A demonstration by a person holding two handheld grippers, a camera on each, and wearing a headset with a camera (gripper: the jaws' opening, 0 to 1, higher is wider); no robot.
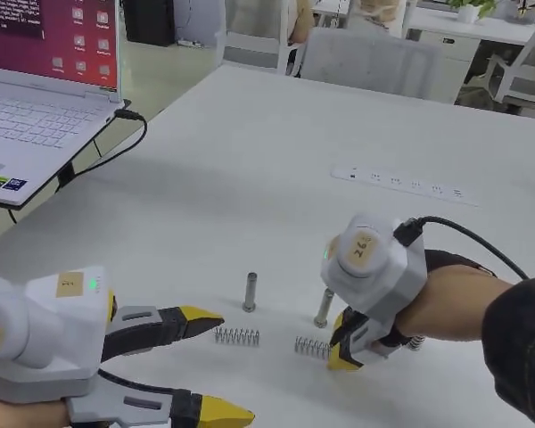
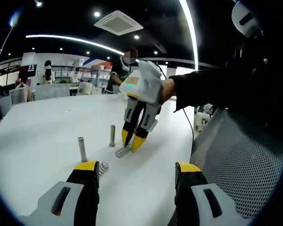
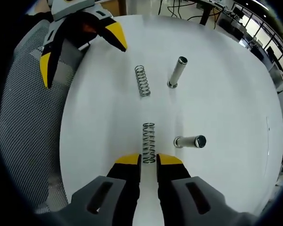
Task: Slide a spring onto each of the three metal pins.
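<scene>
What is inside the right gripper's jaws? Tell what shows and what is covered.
One end of a spring lies on the white table between the yellow tips of the right gripper. The jaws cover the rest of that end, so whether it is clamped cannot be told.

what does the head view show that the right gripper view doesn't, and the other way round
Head view's extras: an open laptop with its cable, a white power strip and chairs beyond the table.
Right gripper view's extras: a close look at the right gripper, jaws closed on the end of the near spring, and a mesh chair seat.
Shared: two upright metal pins, both springs lying flat, including the far spring, and the open left gripper.
</scene>
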